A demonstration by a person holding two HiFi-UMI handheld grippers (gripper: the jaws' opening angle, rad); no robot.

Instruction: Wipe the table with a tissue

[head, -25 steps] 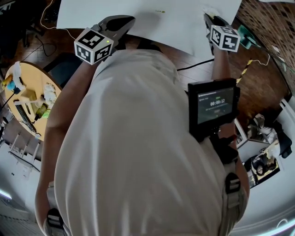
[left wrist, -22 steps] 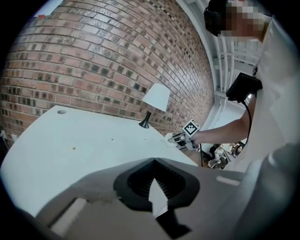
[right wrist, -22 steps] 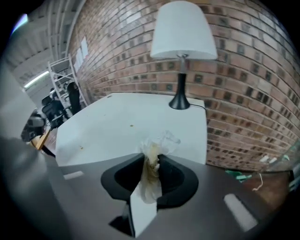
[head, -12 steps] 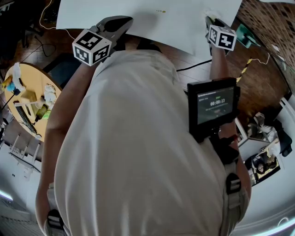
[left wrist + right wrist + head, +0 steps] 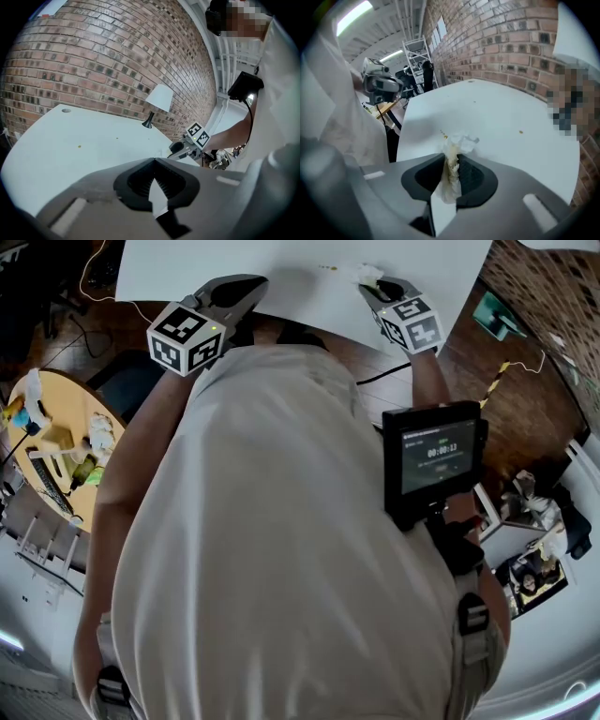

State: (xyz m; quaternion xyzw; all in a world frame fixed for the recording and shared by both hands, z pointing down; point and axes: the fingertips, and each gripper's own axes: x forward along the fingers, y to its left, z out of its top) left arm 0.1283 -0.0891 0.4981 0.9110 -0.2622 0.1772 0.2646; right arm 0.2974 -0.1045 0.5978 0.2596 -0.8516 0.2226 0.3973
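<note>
Right hand-held gripper has slid left across white surface since earlier frame, now near yellow crumbs; clenched on crumpled tissue, tissue front resting on surface. Left hand-held gripper unmoved at near edge, jaws together, nothing btwn.

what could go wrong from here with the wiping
1. Only a small crumpled tuft of the tissue sticks out past the right claw, so its hard tips may scrape the table.
2. The tissue looks yellow-stained and may smear.
3. The speck beside it might get missed.
</note>
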